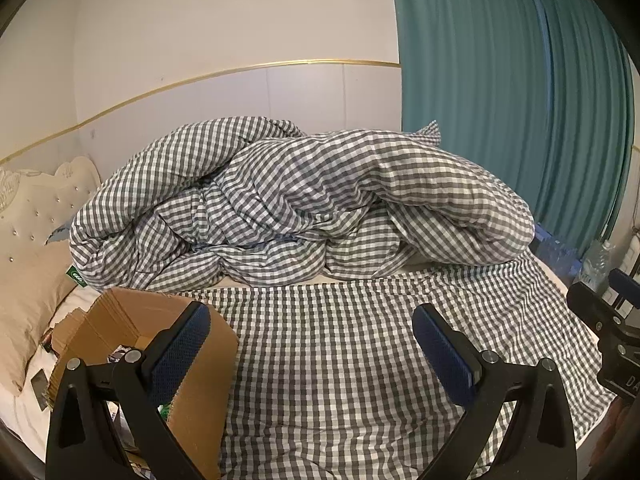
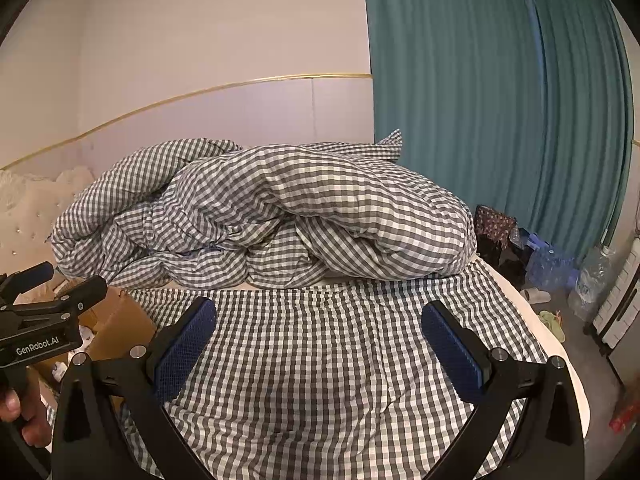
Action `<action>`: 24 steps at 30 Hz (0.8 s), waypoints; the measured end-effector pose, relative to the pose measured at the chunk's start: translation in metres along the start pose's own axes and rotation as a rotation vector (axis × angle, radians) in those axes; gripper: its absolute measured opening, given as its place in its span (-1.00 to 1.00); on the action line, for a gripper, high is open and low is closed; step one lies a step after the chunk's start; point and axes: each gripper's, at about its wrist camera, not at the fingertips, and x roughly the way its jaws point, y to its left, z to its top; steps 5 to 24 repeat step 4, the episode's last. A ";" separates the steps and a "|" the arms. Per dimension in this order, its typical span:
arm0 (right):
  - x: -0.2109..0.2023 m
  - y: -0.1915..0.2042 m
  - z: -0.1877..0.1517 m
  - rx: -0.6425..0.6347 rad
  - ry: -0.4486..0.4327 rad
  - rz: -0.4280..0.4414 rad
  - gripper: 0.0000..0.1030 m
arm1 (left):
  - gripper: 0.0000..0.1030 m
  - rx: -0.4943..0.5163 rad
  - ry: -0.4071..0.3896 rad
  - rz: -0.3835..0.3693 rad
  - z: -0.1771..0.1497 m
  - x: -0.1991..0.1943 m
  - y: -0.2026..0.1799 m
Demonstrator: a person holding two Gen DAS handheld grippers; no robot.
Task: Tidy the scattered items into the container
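Left gripper: spread wide, empty, above the checked sheet.
Right gripper: spread wide, empty, above the same sheet.
Cardboard box: open, on the bed at lower left, just beside the left gripper's left finger; small items inside, hard to make out.
Behind: bunched checked duvet, teal curtain.

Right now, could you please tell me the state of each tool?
Left tool: open, holding nothing, beside the cardboard box.
Right tool: open, holding nothing, over the checked sheet.
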 end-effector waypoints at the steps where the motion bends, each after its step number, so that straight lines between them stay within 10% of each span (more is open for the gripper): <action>1: 0.000 0.000 0.000 0.000 0.001 0.000 0.99 | 1.00 0.000 -0.001 0.000 -0.001 0.000 0.000; 24: 0.000 0.001 -0.001 0.000 0.003 -0.001 0.99 | 1.00 0.001 0.003 -0.001 -0.001 0.000 0.000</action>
